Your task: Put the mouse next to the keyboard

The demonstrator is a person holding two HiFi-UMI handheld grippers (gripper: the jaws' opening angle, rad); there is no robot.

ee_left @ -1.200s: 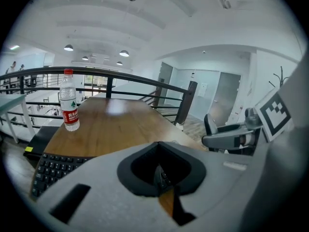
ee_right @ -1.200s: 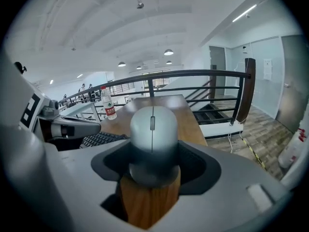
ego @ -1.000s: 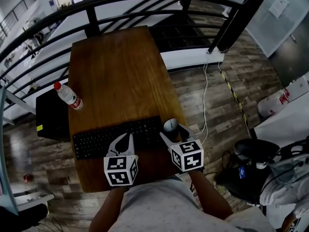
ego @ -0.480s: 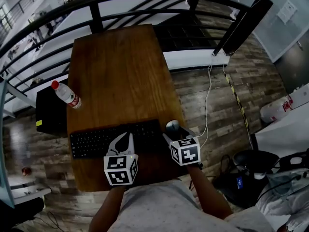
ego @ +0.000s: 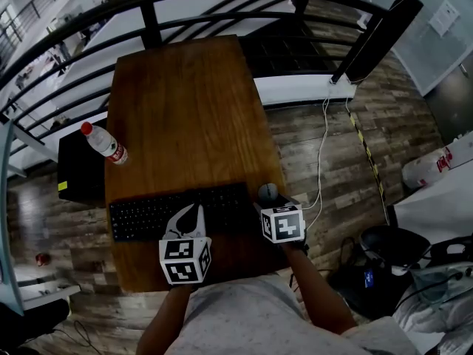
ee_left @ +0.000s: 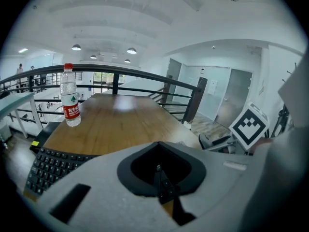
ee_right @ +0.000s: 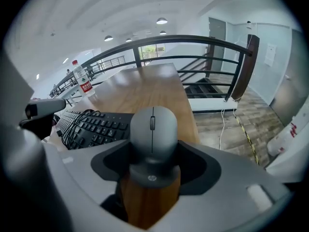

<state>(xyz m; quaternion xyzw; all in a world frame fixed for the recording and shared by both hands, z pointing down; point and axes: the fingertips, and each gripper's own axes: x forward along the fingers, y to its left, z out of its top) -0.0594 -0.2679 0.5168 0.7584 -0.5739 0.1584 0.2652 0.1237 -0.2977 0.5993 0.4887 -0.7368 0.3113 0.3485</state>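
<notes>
- Jaws of the right tongs [ee_right: 150, 178] pinched the mouse [ee_right: 152, 129] at its rear flanks, on the table [ee_right: 145, 88].
- Just left lay the keyboard [ee_right: 94, 124].
- Farther left, the left tongs [ee_left: 161, 190] were pressed together, empty.
- It looked light, rigid and slick-shelled, so the flanks suited gripping.

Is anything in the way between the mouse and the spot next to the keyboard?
Nothing visible is. The mouse sits between the right gripper's jaws, close to the keyboard's right end, with only bare table between them. The coiled cable lies on the keys, off that gap.
</notes>
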